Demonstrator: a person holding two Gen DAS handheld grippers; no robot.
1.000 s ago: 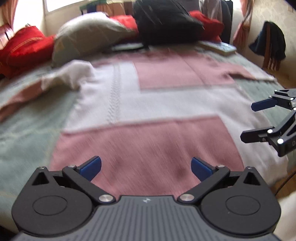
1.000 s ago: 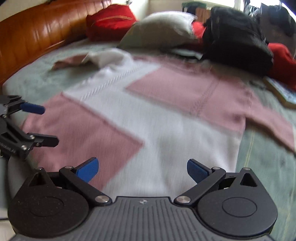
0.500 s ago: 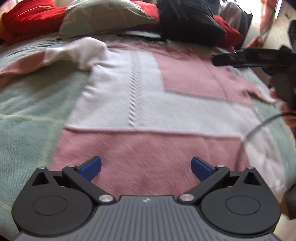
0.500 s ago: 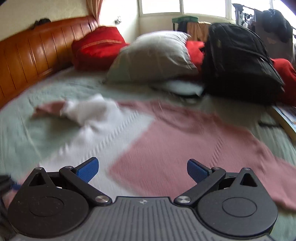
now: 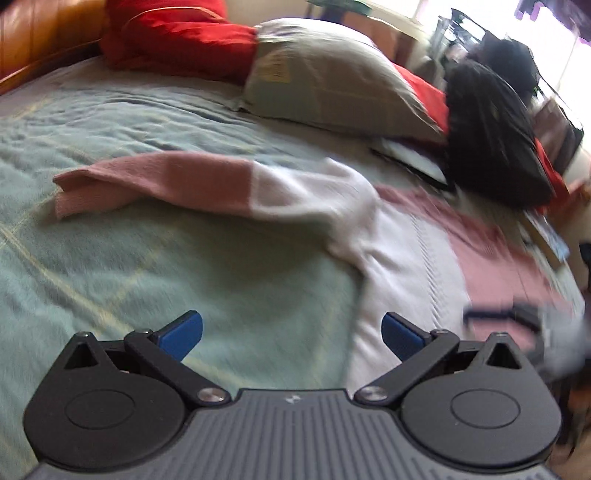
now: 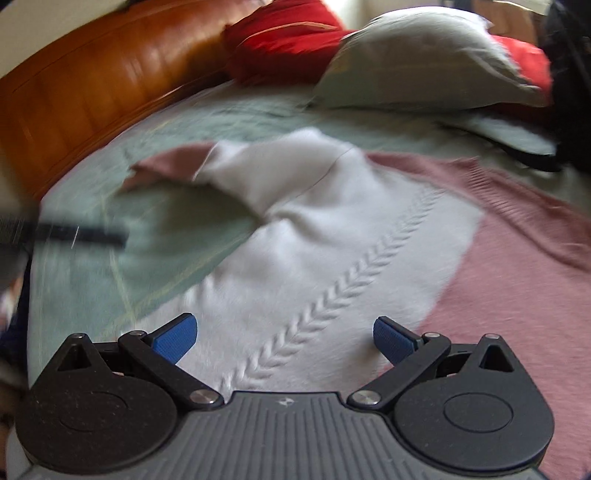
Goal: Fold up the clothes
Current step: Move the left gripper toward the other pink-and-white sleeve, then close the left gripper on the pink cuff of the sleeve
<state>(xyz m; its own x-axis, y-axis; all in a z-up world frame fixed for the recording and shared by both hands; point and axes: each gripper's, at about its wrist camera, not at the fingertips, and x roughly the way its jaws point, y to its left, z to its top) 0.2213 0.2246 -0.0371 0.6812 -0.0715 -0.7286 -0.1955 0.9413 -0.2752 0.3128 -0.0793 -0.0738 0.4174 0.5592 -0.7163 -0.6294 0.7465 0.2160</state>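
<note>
We hold both tools over a pink-and-white knitted sweater [image 6: 332, 251] that lies spread flat on a pale green bedspread [image 5: 129, 266]. In the right wrist view the sweater's body runs from near us up and away toward the pillows, and a raised herringbone seam [image 6: 332, 291] follows that long axis, slanting from lower left to upper right. One sleeve [image 5: 207, 184] stretches out to the left across the bedspread, white near the shoulder and pink toward the cuff [image 5: 74, 192], which is folded back on itself and points left, toward the wooden headboard [image 6: 92, 92]. The left gripper [image 5: 291, 332] hovers above bare bedspread just beside the sweater's left edge, its blue pads [image 5: 181, 334] spread wide with nothing between them. The right gripper [image 6: 284, 338] hangs over the white panel of the sweater, likewise spread and empty. Beyond the garment sit a grey-green pillow [image 5: 332, 77], red cushions [image 5: 177, 33] and a black backpack [image 5: 491, 136]. Motion blur softens most of both views, and we can read no writing on the sweater; only a small embossed mark shows on each gripper's ribbed body, too small to make out.
</note>
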